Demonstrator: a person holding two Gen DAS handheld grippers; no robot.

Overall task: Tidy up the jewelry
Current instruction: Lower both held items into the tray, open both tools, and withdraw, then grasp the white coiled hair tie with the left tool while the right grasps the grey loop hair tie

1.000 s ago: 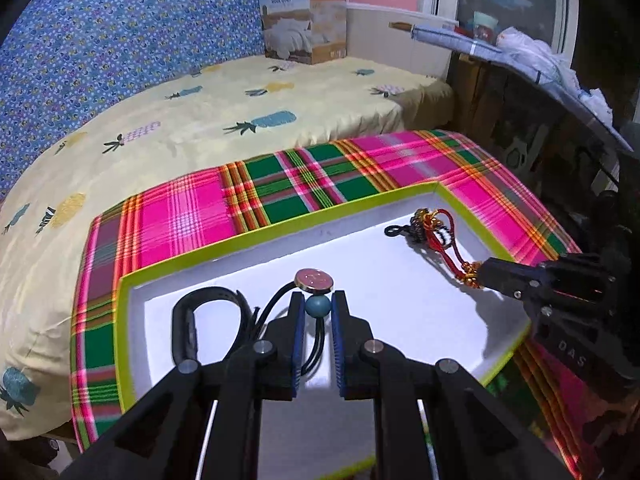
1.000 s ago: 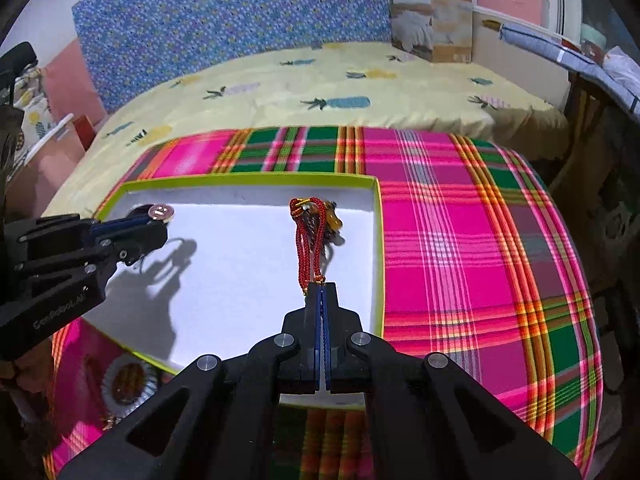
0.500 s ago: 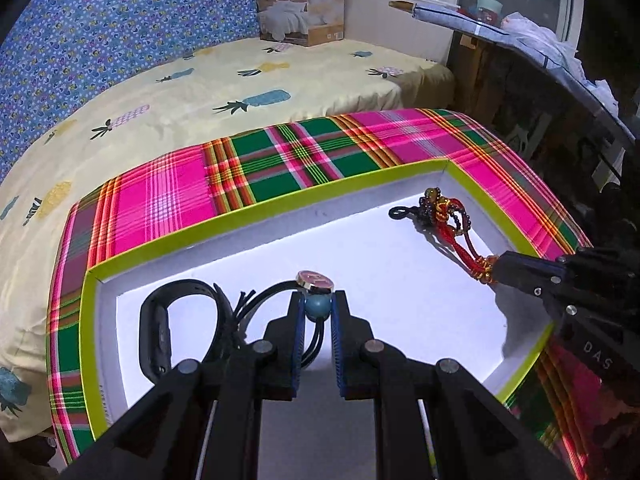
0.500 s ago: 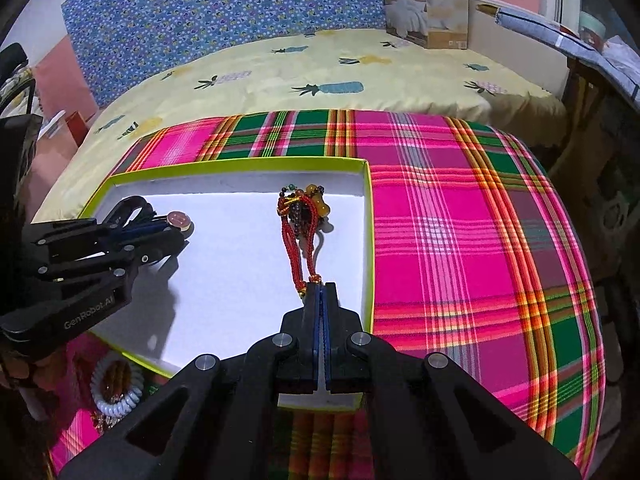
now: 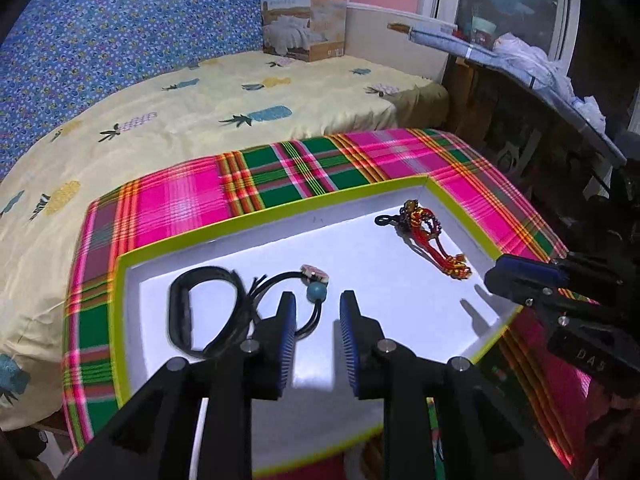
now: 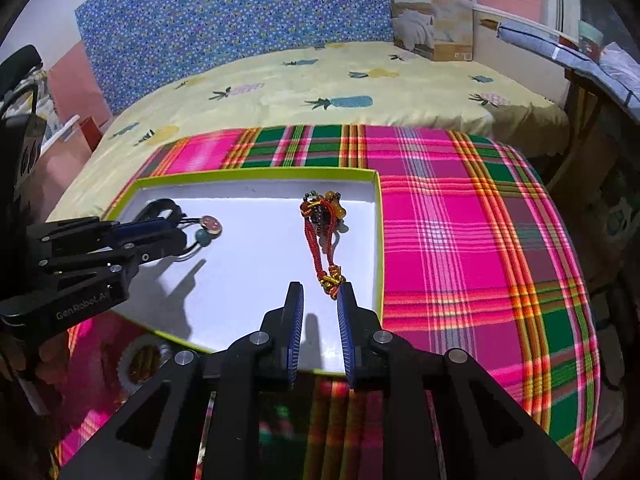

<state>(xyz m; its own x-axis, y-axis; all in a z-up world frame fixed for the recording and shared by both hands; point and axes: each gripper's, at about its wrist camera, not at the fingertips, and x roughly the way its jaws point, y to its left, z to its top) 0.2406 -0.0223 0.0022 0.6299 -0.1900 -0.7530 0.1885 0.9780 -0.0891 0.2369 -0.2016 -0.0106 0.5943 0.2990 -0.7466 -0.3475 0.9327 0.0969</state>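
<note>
The left gripper (image 5: 318, 304) is opening over the near side of the tray (image 5: 280, 210), its ribbed blue pads (image 5: 287, 320) standing apart with only bare white floor in the gap; nothing is being held. The right gripper (image 6: 319, 296) is opening too, at the tray's near right side, its ribbed blue pads flanking the gold-knotted end of the red cord bracelet (image 6: 324, 236) without pressing on it.

The tray is a shallow rectangular box, smooth white inside with a thin lime-green rim, lying on a pink, green and orange plaid cloth (image 6: 460, 240). Just beyond the left gripper's tips, inside the tray, a black cord loop (image 5: 280, 284) is lying with a round teal bead (image 5: 316, 290) and a flat pinkish disc (image 5: 316, 272) on it. Beside it, toward the tray's left wall, a matte black oval band (image 5: 200, 312) is resting flat. The braided red bracelet is stretching lengthwise toward the tray's far right corner, ending in a cluster of amber and dark beads.

Outside the tray's near left edge, a white coiled ring (image 6: 140, 360) is sitting on the cloth. Beyond the tray, a soft yellow pineapple-print bedspread (image 5: 200, 100) is spreading out, with a printed cardboard box (image 5: 306, 18) standing at its far side.
</note>
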